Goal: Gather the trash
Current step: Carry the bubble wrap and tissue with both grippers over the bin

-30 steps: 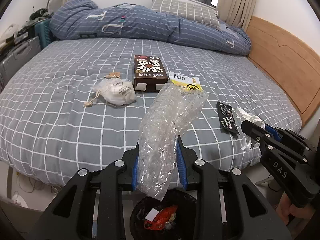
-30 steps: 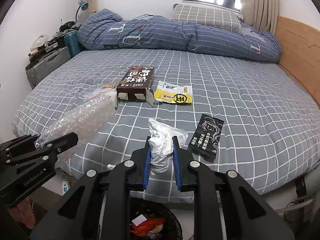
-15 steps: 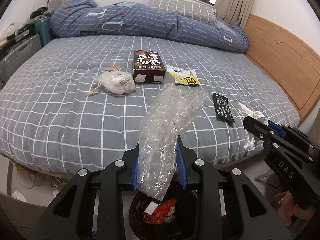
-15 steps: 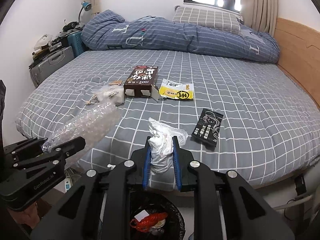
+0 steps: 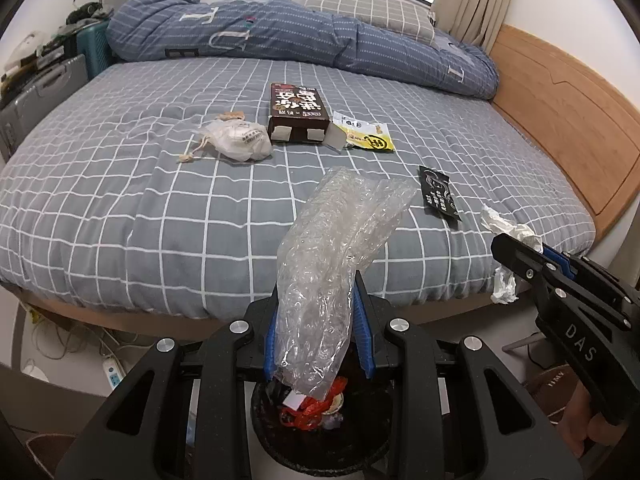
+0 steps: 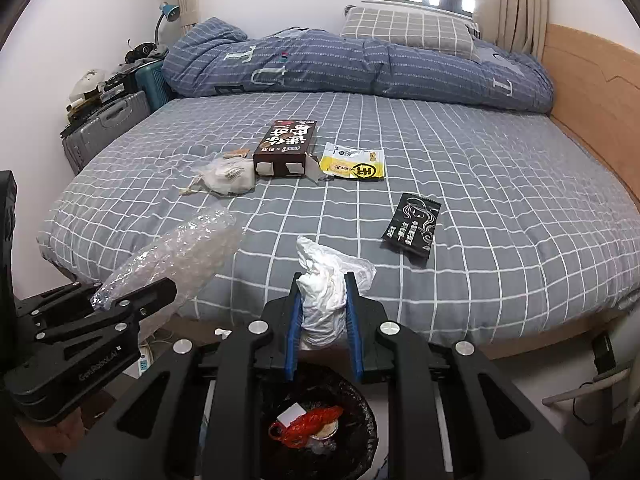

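Fingers (image 5: 362, 316) gripping bubble wrap (image 5: 336, 248), bin (image 5: 320, 440) below

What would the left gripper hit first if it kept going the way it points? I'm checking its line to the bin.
Probably the grey checked bed, not the trash bin below the left gripper, which holds bubble wrap. Depth is unclear.

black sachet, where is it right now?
The black sachet lies flat on the bed, right of centre in the right wrist view, near the front edge, below the yellow packet and beyond the clamped tissue wad.
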The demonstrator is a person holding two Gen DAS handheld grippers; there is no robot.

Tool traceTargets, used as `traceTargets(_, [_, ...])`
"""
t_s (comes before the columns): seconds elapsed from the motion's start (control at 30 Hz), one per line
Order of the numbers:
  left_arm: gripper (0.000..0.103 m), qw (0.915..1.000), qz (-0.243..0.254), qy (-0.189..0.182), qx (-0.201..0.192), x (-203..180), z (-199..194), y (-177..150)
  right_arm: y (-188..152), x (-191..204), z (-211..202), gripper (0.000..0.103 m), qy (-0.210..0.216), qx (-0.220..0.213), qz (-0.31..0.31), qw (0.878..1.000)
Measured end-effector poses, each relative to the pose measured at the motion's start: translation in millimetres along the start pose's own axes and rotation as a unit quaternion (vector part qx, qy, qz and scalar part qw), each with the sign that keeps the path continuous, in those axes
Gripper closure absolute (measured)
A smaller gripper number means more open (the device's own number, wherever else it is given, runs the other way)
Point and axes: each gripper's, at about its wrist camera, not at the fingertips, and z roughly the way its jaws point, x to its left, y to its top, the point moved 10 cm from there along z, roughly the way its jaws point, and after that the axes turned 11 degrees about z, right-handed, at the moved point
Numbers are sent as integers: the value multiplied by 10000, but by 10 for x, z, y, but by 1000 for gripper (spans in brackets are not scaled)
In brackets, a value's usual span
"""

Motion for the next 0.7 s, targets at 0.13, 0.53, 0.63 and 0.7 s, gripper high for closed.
traceTargets(0.13, [74,9999,-87,-15,51,-14,-39,-48,-93,24,-34,84,51,131,60,9999])
traceTargets(0.53, [74,9993,-170,-22,320,-36,-102,-338,-397,-32,-141,84,-121,370,104,9992])
traceTargets(0.63, [74,9991,-147,-7,398,-41,-106,-430,-469,-70,-153,84,-154,418,131,9989])
traceTargets(0.7, [74,9989,-146,6,451,-41,-114,-493,-507,-89,-160,84,-170,438,146,9988])
